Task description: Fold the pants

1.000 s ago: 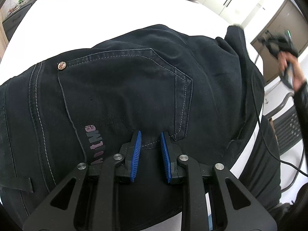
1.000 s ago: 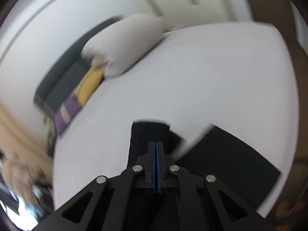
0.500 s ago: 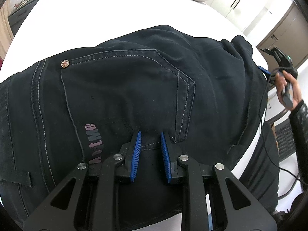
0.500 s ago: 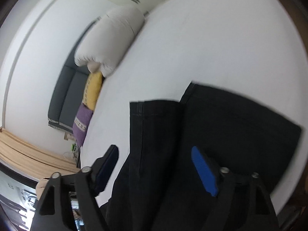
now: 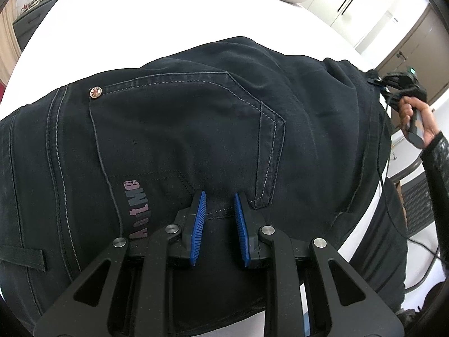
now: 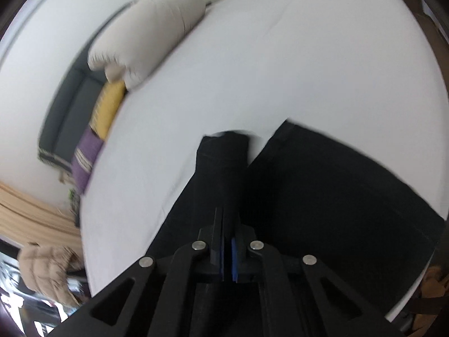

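The pants (image 5: 196, 118) lie on the bed (image 6: 280, 56), a pillow (image 6: 148, 39) seemingly behind.

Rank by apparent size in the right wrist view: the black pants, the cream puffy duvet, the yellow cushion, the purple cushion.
1. Black pants, though nearest the camera.
2. Cream puffy duvet.
3. Yellow cushion and purple cushion look alike; both are far and blurred, so unranked.

We see a bed (image 5: 157, 28) with a plain white sheet carrying everything here, and the black pants (image 5: 196, 129) lie spread directly on it, back pocket facing up, with the two legs (image 6: 336, 185) stretched flat across the sheet. At the head of the bed a puffy white pillow (image 6: 148, 36) rests on the sheet, and just beside it lie a yellow cushion (image 6: 109, 106) and a purple cushion (image 6: 87, 154), well apart from the pants.
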{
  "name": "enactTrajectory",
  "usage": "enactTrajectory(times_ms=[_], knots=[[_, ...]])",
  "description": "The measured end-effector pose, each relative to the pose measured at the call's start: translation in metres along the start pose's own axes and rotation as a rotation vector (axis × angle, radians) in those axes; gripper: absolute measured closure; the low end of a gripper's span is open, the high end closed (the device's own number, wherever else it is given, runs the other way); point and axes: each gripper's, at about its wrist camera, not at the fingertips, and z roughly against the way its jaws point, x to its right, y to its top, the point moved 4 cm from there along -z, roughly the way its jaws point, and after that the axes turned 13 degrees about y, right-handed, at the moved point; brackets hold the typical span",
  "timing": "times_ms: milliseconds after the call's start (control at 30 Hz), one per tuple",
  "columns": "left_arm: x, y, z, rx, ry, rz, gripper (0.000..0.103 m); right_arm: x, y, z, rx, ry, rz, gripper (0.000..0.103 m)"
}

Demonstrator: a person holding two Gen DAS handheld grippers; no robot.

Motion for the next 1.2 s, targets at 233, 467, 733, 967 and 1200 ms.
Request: enactTrajectory(times_ms=[233,467,733,967,1200], knots=[[-0.004,0.002,0.002,-0.004,-0.007,0.009,0.082,0.071,-0.027,0.075,0.175,0.074,-0.196,0.099],[-0.016,0.003,0.004,-0.009,-0.034,0.056,0.082,0.117,-0.045,0.091,0.264,0.202,-0.383,0.093],[-0.032,0.002,0.01,-0.005,-0.044,0.094,0.082,0.114,-0.03,0.103,0.246,0.153,-0.329,0.098],[-0.04,-0.002,0.014,-0.005,-0.06,0.096,0.082,0.117,-0.024,0.107,0.238,0.133,-0.331,0.099],[-0.053,-0.014,0.024,0.017,-0.094,0.12,0.082,0.129,-0.028,0.109,0.231,0.173,-0.372,0.098]])
